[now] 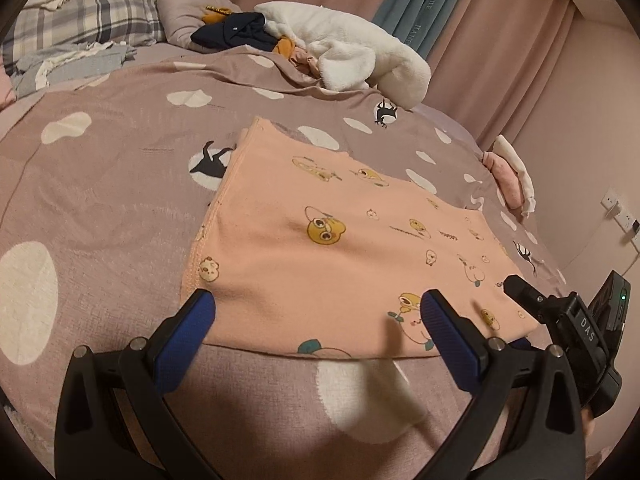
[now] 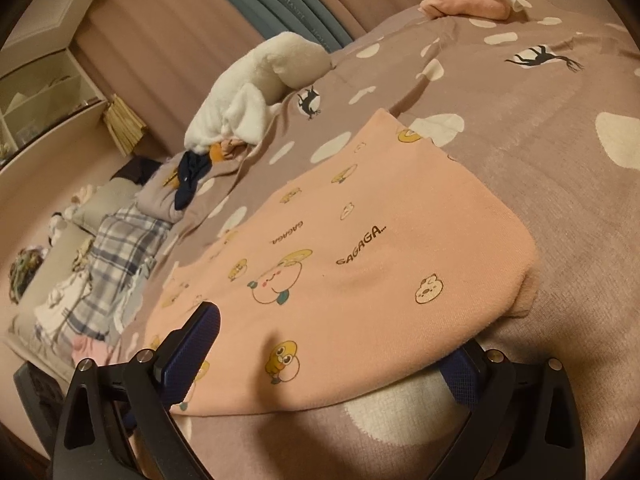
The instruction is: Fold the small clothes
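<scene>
A peach-pink small garment [image 1: 344, 248] printed with cartoon bears and ducks lies flat on the mauve bedspread [image 1: 112, 200]. My left gripper [image 1: 320, 320] hovers open at the garment's near edge, its blue pads [image 1: 188, 340] wide apart on either side of the cloth's near left part. In the right wrist view the same garment [image 2: 360, 248] fills the middle. My right gripper [image 2: 332, 356] is open at the near corner; one finger rests over the cloth, the other [image 2: 466, 372] is partly hidden under its edge. The right gripper's body [image 1: 568, 320] shows at the far right of the left wrist view.
A heap of clothes with a white fleece [image 1: 352, 48], navy and orange pieces lies at the far side of the bed. Plaid pillows [image 1: 84, 12] sit at the head. A folded pink and white item [image 1: 512, 176] lies at the bed's edge by the curtains [image 1: 492, 20].
</scene>
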`<control>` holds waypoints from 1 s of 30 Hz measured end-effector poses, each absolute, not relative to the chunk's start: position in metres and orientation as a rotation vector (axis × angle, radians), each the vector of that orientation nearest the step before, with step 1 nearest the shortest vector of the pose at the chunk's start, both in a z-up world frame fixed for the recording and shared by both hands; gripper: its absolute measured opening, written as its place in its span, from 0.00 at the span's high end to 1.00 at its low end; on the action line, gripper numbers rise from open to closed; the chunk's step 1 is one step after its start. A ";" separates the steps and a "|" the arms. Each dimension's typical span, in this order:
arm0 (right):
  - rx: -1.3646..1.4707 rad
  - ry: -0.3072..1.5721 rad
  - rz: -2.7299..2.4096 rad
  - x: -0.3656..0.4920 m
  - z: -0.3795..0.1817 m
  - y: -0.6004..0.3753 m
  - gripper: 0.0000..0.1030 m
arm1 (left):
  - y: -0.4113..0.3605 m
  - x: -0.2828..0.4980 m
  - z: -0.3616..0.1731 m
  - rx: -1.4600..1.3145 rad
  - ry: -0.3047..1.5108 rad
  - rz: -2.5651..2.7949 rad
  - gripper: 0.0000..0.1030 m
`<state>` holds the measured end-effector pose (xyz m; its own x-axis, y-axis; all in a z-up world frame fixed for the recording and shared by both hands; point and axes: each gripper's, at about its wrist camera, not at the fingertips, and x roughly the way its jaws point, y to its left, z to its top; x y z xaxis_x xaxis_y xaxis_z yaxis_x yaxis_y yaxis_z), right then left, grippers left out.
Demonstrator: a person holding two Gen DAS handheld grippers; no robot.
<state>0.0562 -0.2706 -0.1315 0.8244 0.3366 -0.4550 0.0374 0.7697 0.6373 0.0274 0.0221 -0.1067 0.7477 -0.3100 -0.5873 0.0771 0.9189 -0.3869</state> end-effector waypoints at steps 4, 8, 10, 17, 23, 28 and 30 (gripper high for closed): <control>0.698 0.568 0.123 0.053 -0.133 -0.273 0.11 | 0.018 0.027 -0.109 -0.292 0.704 -0.221 0.01; 0.704 0.568 0.116 0.054 -0.133 -0.274 0.13 | 0.008 0.025 -0.113 -0.181 0.708 -0.210 0.01; 0.703 0.566 0.116 0.054 -0.133 -0.274 0.13 | 0.005 0.024 -0.115 -0.146 0.707 -0.198 0.01; 0.713 0.552 0.115 0.052 -0.135 -0.275 0.15 | 0.017 0.027 -0.115 -0.227 0.704 -0.216 0.01; 0.811 0.507 0.129 0.049 -0.136 -0.287 0.18 | 0.024 0.028 -0.112 -0.312 0.708 -0.241 0.01; 0.909 0.493 0.121 0.050 -0.138 -0.297 0.29 | 0.026 0.029 -0.110 -0.353 0.713 -0.238 0.01; 0.923 0.501 0.103 0.050 -0.140 -0.297 0.35 | 0.028 0.030 -0.110 -0.372 0.714 -0.248 0.01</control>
<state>0.0504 -0.2972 -0.1399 0.8810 0.2951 -0.3698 0.1259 0.6073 0.7845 0.0301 0.0283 -0.1100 0.7306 -0.3446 -0.5894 0.0941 0.9059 -0.4130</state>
